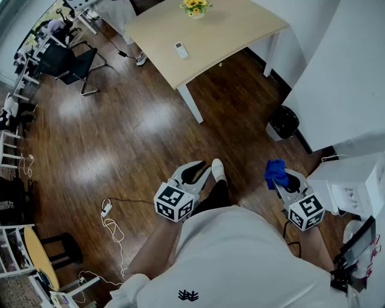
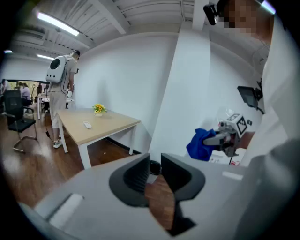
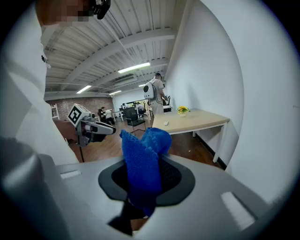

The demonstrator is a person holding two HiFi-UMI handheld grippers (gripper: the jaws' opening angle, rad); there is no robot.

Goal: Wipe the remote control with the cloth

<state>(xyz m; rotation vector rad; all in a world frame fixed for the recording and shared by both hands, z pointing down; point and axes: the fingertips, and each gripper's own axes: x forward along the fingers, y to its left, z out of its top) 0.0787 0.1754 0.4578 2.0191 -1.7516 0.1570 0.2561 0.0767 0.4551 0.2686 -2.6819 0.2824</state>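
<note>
The remote is lying on the desk, near the flowers and well apart from both grippers. My right gripper is grasping the blue cloth, which is bunching up past the jaw tips. I am keeping nothing in my left gripper; it is sitting clenched. Both are hanging low over the wood floor, tilting slightly downward.
</note>
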